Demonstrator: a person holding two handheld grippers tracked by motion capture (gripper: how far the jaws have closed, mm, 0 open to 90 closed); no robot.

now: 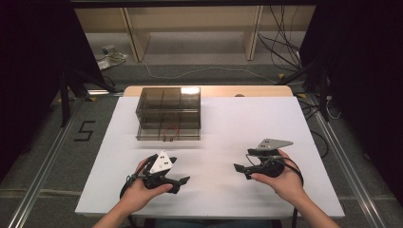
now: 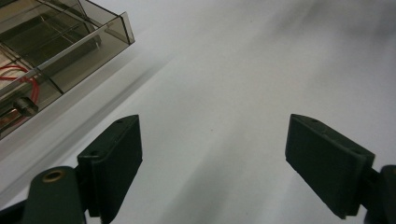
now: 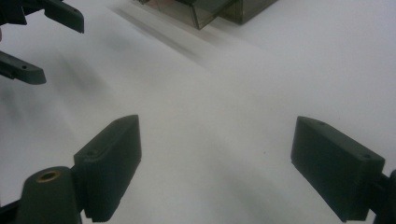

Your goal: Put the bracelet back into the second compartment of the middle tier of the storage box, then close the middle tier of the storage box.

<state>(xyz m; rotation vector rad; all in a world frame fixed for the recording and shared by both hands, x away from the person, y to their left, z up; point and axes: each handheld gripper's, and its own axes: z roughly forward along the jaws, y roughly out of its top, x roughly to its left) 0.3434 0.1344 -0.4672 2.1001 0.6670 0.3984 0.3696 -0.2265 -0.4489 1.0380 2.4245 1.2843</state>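
A person sits at the near edge of a white surface [image 1: 237, 123], a pair of tongs in each hand. The left tongs [image 1: 182, 182] rest low over the near left part of the surface, gripped by the left hand [image 1: 142, 187], with their tips pointing right toward the middle. The right tongs [image 1: 241, 169] sit across from them in the right hand [image 1: 280, 178], tips pointing left, so the two pairs face each other with bare white between them.

Both pairs are released. In the left gripper view the two black jaws stand wide apart with nothing between them but the white sheet, and the right gripper view shows the same: jaws spread, gripping nothing.

The nearest thing to them is a smoky clear plastic box [image 1: 168, 113] with dividers, standing on the far left part of the surface, well apart from both tongs. It looks like two shallow trays stacked. In the lower tray, toward its near side, lies something with a thin red wire [image 1: 171, 128] looped on it; the left gripper view shows the red loop beside a small dark metal piece [image 2: 24, 105].
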